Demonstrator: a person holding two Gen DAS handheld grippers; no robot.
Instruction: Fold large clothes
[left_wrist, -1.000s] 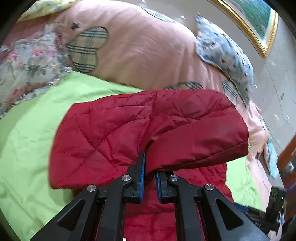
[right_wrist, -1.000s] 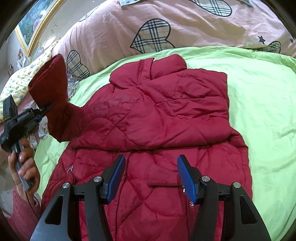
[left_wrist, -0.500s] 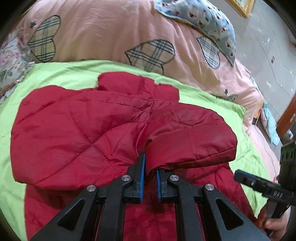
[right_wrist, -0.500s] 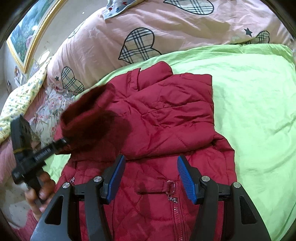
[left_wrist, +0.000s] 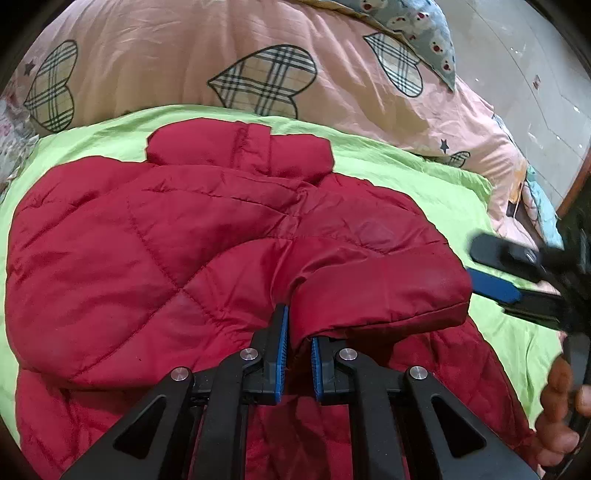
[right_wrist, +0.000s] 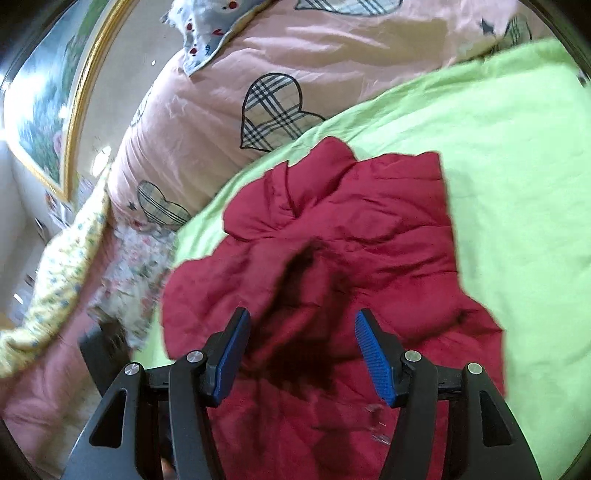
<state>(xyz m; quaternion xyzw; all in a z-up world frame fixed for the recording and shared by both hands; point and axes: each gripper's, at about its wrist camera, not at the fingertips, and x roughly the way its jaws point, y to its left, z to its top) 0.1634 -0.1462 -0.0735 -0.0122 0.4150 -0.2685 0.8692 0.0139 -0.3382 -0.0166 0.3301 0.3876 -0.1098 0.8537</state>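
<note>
A red quilted jacket (left_wrist: 184, 229) lies on a lime-green sheet (left_wrist: 424, 173), collar toward the pink duvet. My left gripper (left_wrist: 297, 354) is shut on the jacket's sleeve cuff (left_wrist: 384, 295) and holds the sleeve over the jacket body. My right gripper (right_wrist: 303, 354) is open and empty, hovering above the jacket (right_wrist: 369, 240) near its lower part. The right gripper also shows in the left wrist view (left_wrist: 517, 273), at the right edge beside the cuff. That view is blurred.
A pink duvet (left_wrist: 184, 55) with plaid hearts lies behind the jacket. A blue floral pillow (left_wrist: 424, 26) sits on it. Floral bedding (right_wrist: 74, 266) lies at the left. A framed picture (right_wrist: 44, 92) hangs on the wall. The green sheet (right_wrist: 517, 166) extends right.
My left gripper has carried the sleeve across over the jacket body toward the right side. My right gripper has moved left and forward, staying open.
</note>
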